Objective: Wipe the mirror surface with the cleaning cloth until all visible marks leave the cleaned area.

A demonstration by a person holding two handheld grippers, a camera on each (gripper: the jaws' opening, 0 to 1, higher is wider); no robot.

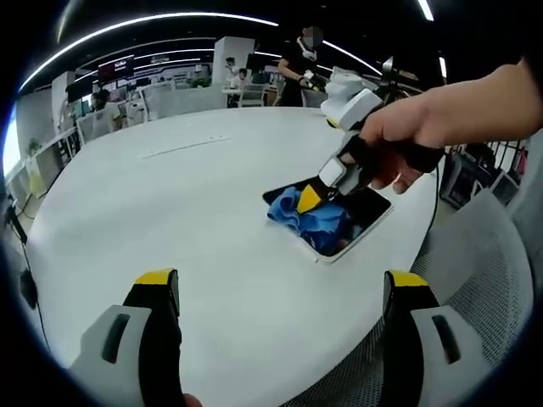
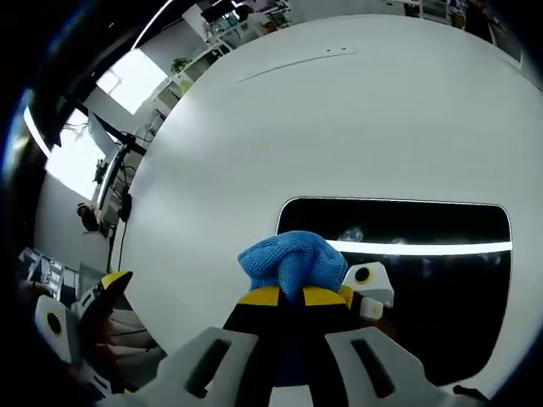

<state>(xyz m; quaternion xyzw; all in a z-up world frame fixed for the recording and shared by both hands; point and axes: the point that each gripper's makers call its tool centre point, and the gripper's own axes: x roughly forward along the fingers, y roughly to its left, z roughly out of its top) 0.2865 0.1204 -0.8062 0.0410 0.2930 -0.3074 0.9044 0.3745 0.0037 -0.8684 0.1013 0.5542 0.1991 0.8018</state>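
Cloth (image 2: 291, 261) sits clamped in your right gripper (image 2: 291, 297) at the mirror's (image 2: 441, 280) near end; unwiped glass stretches lengthwise beyond it.

Mirror (image 2: 424, 271): flat on the white desk (image 2: 339, 110), rectangular, rounded corners, thin white rim. Glass reads dark and reflects a bright ceiling light strip. In the left gripper view it lies near the desk's right edge (image 1: 361, 222).

Cloth (image 2: 293, 259): blue, bunched into a wad, pinched between the closed jaws of the right tool (image 2: 291, 297). It sits at the mirror's left end in the right gripper view; the left gripper view shows it crumpled on the glass (image 1: 310, 216).
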